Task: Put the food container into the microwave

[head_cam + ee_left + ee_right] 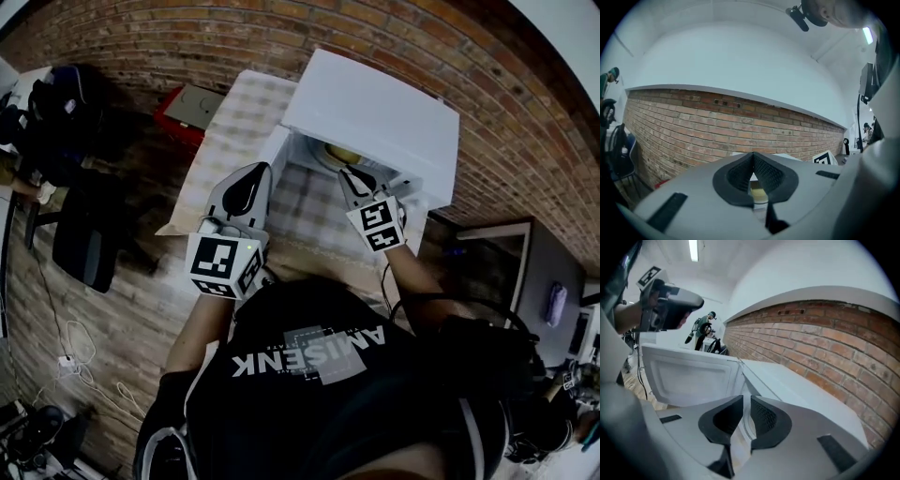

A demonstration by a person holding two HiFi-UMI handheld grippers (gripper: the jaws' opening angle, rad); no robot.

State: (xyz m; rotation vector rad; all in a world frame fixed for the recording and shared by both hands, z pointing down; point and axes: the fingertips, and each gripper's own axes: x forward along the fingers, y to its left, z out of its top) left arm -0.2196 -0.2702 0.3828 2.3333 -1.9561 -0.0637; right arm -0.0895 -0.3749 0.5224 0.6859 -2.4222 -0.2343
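Observation:
The white microwave [375,108] stands on the table with its door [689,376] swung open to the left. Inside its cavity lies the food container [342,155], a yellowish round shape, partly hidden by my right gripper. A yellowish patch of the container [758,192] shows through the gap below the left pads. My left gripper [251,169] is shut with nothing in it, hovering over the cloth just left of the opening. My right gripper [349,172] is at the mouth of the cavity, its jaws closed to a thin slit with nothing held.
A checkered cloth covers the table [234,122]. On the floor to the left are a red box [192,108] and a black chair [89,239]. A brick wall [281,37] runs behind the microwave, and a dark cabinet [497,253] stands to the right.

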